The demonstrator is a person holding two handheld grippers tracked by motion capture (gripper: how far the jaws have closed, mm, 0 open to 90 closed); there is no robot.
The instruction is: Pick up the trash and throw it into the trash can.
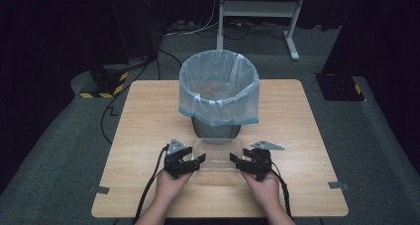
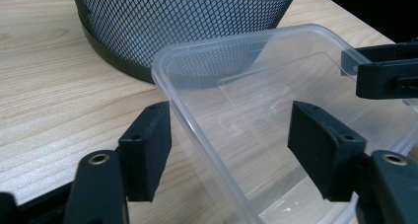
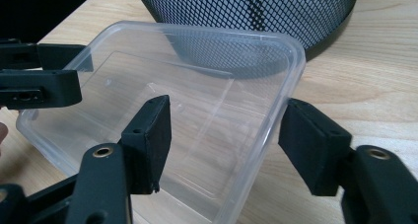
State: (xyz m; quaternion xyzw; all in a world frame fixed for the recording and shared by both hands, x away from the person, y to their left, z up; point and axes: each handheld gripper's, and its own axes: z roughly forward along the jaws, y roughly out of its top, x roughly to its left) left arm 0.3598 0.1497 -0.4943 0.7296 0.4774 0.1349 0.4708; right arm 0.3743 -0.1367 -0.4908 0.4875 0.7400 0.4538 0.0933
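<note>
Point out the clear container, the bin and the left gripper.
clear container (image 3: 197, 95), right gripper view, on its floor.
mesh bin (image 2: 187, 17), left gripper view, on its mesh wall.
left gripper (image 2: 229, 145), left gripper view, midway between its fingertips.

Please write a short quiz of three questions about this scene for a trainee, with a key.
1. True or false: the left gripper is shut on the box.
2. What lines the bin? A) a blue bag B) a newspaper C) nothing
3. Fill in: each gripper has one jaw inside the box and one ____ it.

Key:
1. False. The jaws stand open on both sides of the wall.
2. A. The bag folds over the rim.
3. outside. The right gripper straddles the wall in the same way.
</note>
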